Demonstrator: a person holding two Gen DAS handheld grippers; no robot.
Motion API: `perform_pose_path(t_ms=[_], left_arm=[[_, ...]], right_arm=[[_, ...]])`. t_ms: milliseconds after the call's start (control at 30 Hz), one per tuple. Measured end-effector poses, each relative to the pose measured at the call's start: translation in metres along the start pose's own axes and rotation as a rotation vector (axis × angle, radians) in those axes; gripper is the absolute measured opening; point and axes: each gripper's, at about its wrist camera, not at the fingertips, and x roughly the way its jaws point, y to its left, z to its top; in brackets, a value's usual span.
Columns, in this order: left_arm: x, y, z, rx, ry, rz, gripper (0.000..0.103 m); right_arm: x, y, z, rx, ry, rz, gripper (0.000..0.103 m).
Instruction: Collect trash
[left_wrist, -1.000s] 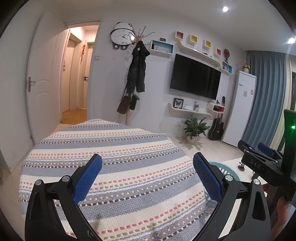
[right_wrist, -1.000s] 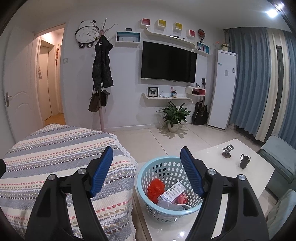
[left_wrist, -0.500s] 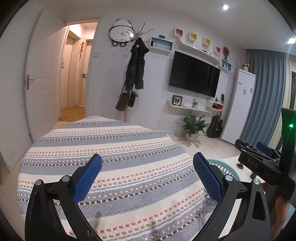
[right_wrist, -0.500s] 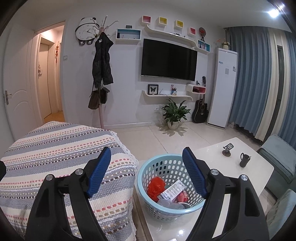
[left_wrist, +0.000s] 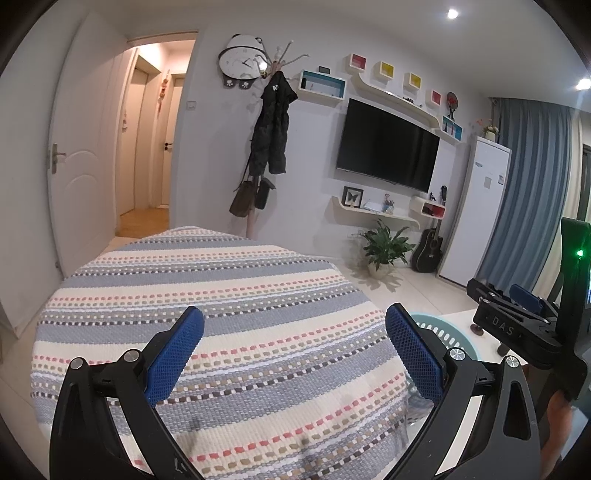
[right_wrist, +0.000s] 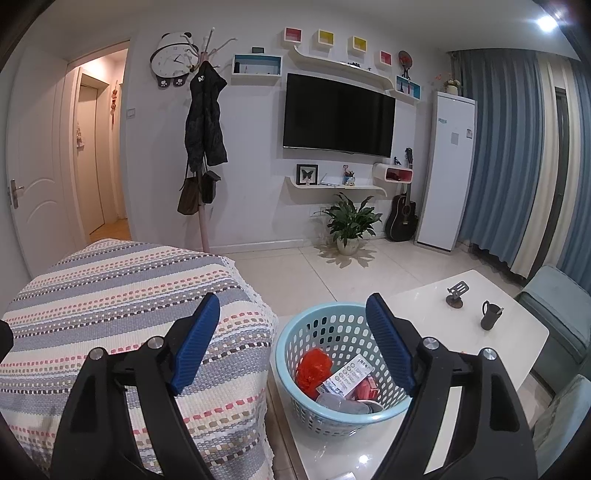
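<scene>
The trash sits in the light blue basket (right_wrist: 341, 363): a crumpled red-orange piece (right_wrist: 313, 369) at the left, a printed white wrapper (right_wrist: 349, 376) in the middle, a red packet (right_wrist: 365, 389) beside it and something clear or grey (right_wrist: 343, 402) at the near side. No loose trash shows on the white tabletop (right_wrist: 417, 435) or on the striped cover (right_wrist: 110, 295) to the left of it, so the collecting looks close to done, though parts of the room lie outside both views.

The basket stands on the near left corner of the tabletop, just beside the edge of the striped cover. In the right wrist view it lies beyond and below the right gripper (right_wrist: 291, 341), between the lines of the two blue pads and leaning toward the right one, whose tip overlaps the far rim. The jaws of this gripper are spread wide with nothing between them, and they have just been opening further; that fits a piece freshly let go into the basket, though this is a judgement.

The left gripper (left_wrist: 293, 349) hangs over the striped cover, its jaws spread wide and empty too. From there only a sliver of the basket's rim (left_wrist: 448, 330) shows, past the right pad.

Farther out on the tabletop stand a small dark cup (right_wrist: 490, 315) and a phone stand (right_wrist: 456, 293), neither of which looks like trash.
</scene>
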Motion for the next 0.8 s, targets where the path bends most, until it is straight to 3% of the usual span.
perform_pose_path(t_ms=[800], left_arm=[[0.0015,0.0035,-0.0035,-0.017,0.006,0.029,0.096]], right_arm=[[0.0069,-0.0051,-0.0061,0.003,0.026,0.009,0.077]])
